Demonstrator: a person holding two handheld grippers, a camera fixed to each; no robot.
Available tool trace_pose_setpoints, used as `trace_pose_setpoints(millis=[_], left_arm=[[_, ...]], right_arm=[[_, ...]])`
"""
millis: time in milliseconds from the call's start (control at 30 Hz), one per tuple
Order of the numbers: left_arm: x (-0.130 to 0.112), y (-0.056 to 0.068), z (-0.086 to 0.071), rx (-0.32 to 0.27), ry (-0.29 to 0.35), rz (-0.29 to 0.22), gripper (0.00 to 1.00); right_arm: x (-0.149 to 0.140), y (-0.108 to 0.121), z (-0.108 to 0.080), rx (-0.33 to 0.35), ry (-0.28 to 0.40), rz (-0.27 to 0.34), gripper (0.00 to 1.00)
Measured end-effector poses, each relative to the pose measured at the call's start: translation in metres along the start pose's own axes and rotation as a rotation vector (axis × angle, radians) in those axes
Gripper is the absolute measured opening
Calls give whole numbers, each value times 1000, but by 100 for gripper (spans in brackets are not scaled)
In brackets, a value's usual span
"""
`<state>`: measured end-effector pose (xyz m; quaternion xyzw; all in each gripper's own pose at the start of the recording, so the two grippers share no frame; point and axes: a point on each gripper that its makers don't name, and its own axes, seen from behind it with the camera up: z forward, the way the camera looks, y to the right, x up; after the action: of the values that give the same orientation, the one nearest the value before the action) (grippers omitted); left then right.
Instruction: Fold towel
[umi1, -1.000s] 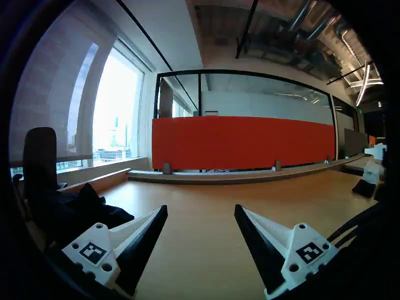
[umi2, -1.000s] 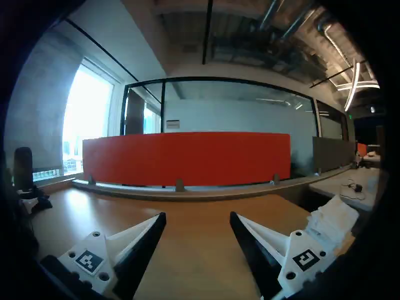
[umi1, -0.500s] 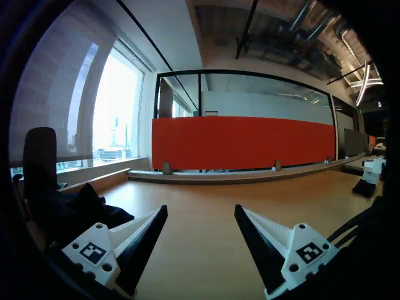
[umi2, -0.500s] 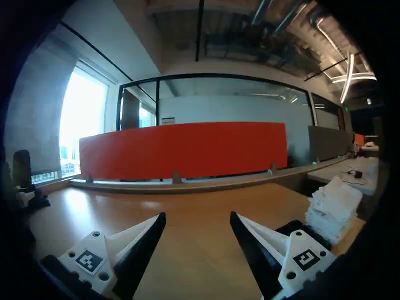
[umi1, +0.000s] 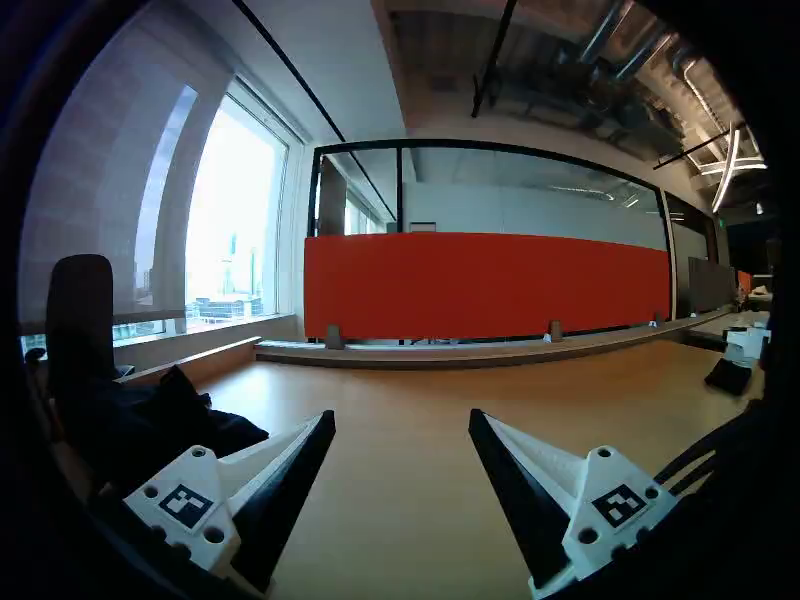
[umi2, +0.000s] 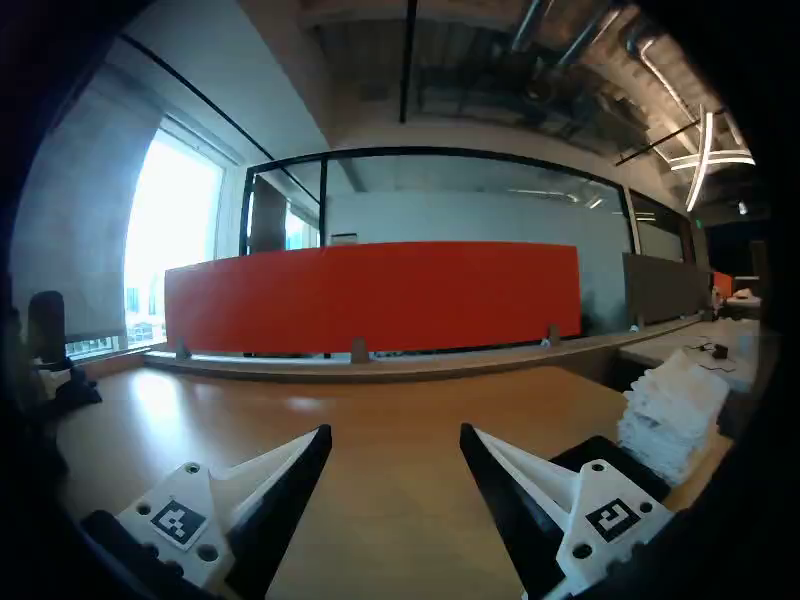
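A stack of white folded towels (umi2: 672, 412) rests on a dark tray (umi2: 610, 462) at the right edge of the wooden table (umi2: 400, 470) in the right gripper view. My right gripper (umi2: 396, 432) hovers low over the table, open, nothing between its fingers. In the left gripper view my left gripper (umi1: 402, 416) is also open and empty above the bare table (umi1: 400, 450). The other gripper (umi1: 742, 356) appears far off at the right edge of that view.
A dark cloth or bag (umi1: 150, 425) and a black chair back (umi1: 80, 315) sit at the left in the left gripper view. An orange partition (umi1: 485, 285) lines the table's far edge. A small black-and-white object (umi2: 62, 385) stands at the far left in the right gripper view.
The right gripper view shifted: the towel stack rose and moved slightly in view, and its dark tray came into sight. The left gripper has stayed still; the far gripper drifted a little.
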<state>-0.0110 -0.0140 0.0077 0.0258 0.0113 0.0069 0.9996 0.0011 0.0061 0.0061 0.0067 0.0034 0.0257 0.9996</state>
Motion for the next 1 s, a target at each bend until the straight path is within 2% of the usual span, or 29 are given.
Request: trace_pose_setpoints(millis=[700, 1000], left_arm=[[0, 0, 0, 0, 0, 0, 100], [0, 0, 0, 0, 0, 0, 99]], right_arm=[[1, -10, -7, 12, 22, -41, 99], [1, -9, -7, 5, 21, -40, 99]])
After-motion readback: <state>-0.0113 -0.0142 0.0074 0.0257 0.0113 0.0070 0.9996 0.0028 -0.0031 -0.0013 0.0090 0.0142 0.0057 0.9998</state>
